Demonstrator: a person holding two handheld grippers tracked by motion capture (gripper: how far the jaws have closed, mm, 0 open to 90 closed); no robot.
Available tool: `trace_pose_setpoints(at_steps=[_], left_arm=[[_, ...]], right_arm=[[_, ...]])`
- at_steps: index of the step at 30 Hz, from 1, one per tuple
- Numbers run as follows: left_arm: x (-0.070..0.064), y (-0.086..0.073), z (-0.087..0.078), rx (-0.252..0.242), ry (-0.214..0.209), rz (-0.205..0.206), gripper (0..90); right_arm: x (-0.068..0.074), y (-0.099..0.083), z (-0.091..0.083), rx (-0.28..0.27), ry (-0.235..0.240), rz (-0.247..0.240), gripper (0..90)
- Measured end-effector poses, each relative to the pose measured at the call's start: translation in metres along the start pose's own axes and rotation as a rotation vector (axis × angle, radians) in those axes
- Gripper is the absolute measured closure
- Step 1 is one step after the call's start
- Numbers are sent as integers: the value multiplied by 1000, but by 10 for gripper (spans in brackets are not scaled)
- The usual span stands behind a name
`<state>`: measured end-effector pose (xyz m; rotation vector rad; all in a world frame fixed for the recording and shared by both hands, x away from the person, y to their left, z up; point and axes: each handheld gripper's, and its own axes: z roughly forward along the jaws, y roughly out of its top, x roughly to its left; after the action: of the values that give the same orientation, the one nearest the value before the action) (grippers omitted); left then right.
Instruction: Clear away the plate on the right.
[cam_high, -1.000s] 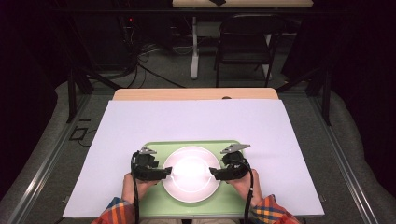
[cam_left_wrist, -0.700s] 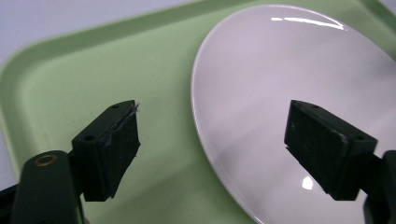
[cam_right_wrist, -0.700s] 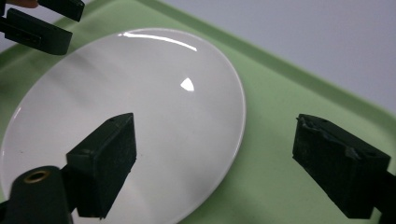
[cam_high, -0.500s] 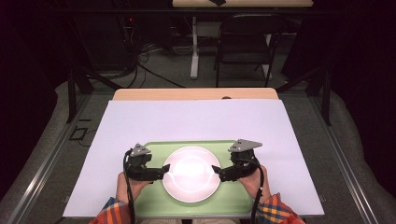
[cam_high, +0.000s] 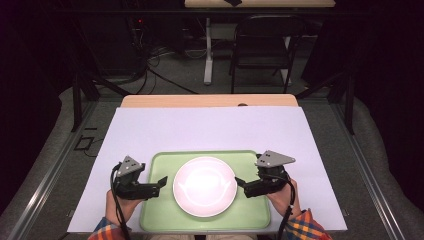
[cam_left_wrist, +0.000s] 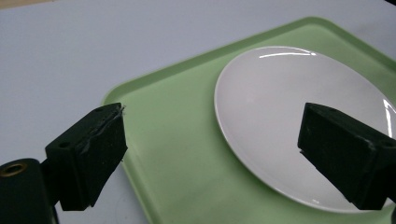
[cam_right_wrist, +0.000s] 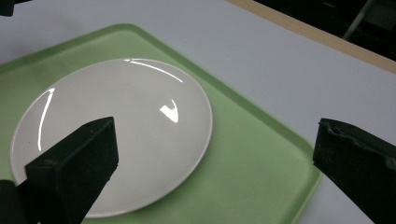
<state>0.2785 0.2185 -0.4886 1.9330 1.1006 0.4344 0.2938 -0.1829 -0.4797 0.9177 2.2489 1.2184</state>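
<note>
The table (cam_high: 150, 130) carries a white cover sheet, and on its near side sits a green tray (cam_high: 165, 165) with its long axis running left to right across the person's front. A white plate (cam_high: 205, 186) lies flat at the centre of the tray, empty, with a bare green margin on every side; being round, it has no long axis of its own. The 2 grippers flank the plate symmetrically, so neither hand is clearly nearer. The left gripper (cam_high: 159, 182) is over the tray's left portion and points rightward at the plate's left rim; the right gripper (cam_high: 242, 183) is over the tray's right portion and points leftward at the plate's right rim. From each gripper the plate therefore lies directly ahead along the jaw axis, toward the tray centre. Both grippers are released: in each gripper view the 2 black jaws stand wide apart with nothing between them, and the plate rim is visible through the gap. Neither appears to touch the plate. As a judgement, any 2-handed pickup of the plate would require each gripper to advance inward and bracket the rim.
</note>
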Motion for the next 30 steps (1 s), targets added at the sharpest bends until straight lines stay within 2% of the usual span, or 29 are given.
trace_pose_setpoints(at_steps=[2, 4, 6, 12, 14, 17, 19, 23, 30], left_arm=[[4, -3, -6, -30, -21, -19, 64], [9, -5, -11, -44, -38, -16, 49], [13, -8, -15, -56, -36, -6, 34], [21, -13, -26, -75, -30, 11, 9], [23, -15, -30, -73, -27, 24, 4], [26, -21, -35, -79, -15, 38, 2], [29, -26, -39, -84, -17, 30, 2], [38, -38, -45, -85, -8, 8, 1], [47, -47, -53, -93, 14, -14, 0]], right_arm=[[-4, -4, -7, -21, -3, -1, 0], [-6, -7, -10, -34, 4, -11, 0], [-9, -10, -14, -45, -10, -23, 0], [-16, -16, -28, -87, -16, -31, 0], [-18, -19, -33, -98, -3, -34, 0], [-21, -24, -40, -112, -16, -38, 0], [-23, -27, -44, -95, -44, -26, 0], [-30, -37, -54, -96, -61, -2, 0], [-38, -50, -68, -96, -71, 20, 0]])
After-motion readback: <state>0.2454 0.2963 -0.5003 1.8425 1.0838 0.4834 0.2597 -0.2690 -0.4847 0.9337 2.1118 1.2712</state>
